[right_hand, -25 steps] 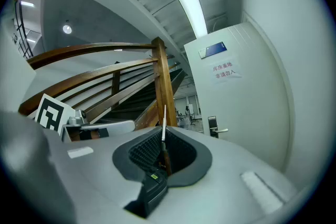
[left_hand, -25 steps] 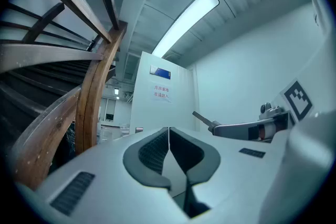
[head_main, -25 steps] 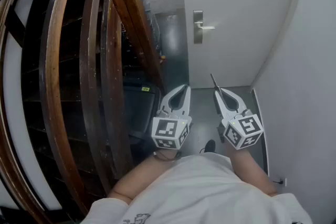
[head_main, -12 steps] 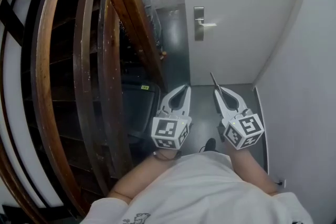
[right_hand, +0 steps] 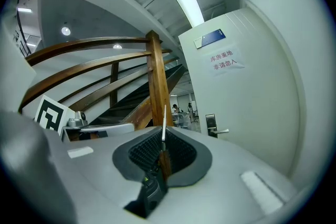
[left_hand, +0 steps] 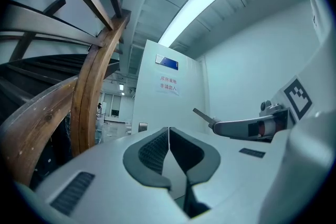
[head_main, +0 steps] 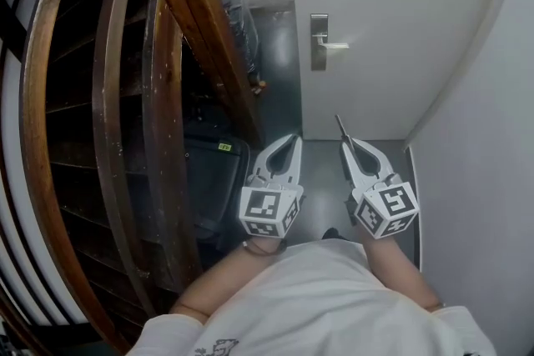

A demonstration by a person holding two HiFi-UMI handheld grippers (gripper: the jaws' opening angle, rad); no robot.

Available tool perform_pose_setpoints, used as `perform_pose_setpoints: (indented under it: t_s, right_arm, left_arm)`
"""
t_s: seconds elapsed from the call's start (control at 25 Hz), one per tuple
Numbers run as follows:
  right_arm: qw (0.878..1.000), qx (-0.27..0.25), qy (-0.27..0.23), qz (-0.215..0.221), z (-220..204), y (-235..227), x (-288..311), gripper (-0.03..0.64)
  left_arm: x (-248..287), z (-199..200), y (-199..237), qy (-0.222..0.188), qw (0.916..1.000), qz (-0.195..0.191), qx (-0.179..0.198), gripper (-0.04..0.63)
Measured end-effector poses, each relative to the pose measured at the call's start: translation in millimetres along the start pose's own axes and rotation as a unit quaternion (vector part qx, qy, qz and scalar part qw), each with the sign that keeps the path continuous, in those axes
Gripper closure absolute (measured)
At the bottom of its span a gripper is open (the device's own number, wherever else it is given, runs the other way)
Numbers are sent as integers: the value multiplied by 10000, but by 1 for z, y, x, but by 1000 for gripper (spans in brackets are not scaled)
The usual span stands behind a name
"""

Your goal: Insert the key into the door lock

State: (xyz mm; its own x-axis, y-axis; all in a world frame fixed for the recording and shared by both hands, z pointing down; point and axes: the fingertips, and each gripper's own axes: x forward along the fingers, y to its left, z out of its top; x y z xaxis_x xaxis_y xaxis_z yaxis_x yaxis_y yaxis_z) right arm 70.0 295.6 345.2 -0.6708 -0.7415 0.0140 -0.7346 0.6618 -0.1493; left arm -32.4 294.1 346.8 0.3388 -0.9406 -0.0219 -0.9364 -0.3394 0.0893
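One precondition is met: the right gripper [head_main: 345,147] pinches the key [head_main: 340,129], blade jutting forward, the empty left gripper [head_main: 292,139] pressed together beside it, while the lock [head_main: 318,52] on the door [head_main: 384,37] lies well ahead, so approach and insertion are judged outstanding.

Narrow floor strip [head_main: 322,161] open to door [head_main: 384,37], wooden staircase [head_main: 163,104] left, wall [head_main: 480,171] right

Head view looks steeply down over the left hand-held gripper [head_main: 292,139] and right hand-held gripper [head_main: 345,144]; both gripper views face level, sharing the door [head_main: 375,29] with it.
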Motion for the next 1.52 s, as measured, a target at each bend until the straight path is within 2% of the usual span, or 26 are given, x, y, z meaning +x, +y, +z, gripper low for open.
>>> perform_pose_setpoints:
  t_s: [0.44,0.84,1.12,1.4,1.52]
  right_arm:
    - [9986,-183,208,455,19,-80,57,591]
    - [9974,-53,354,623,11,-137,89,591]
    - [9979,-88,326,550,8,-163,123,591]
    - [9989,28,332,321,8,-207,180,591]
    - [9990,137,362,212,5,-226,214,591]
  left_arm:
    - [113,2,-3,-29,9995,317,-43,583]
    - [172,-9,2,46,9987,491,-83,583]
    - [220,-15,25,92,9993,360,-77,583]
    - [298,-11,64,-69,9998,70,-155,583]
    - [332,-13,85,-13,9999,-66,-95,583]
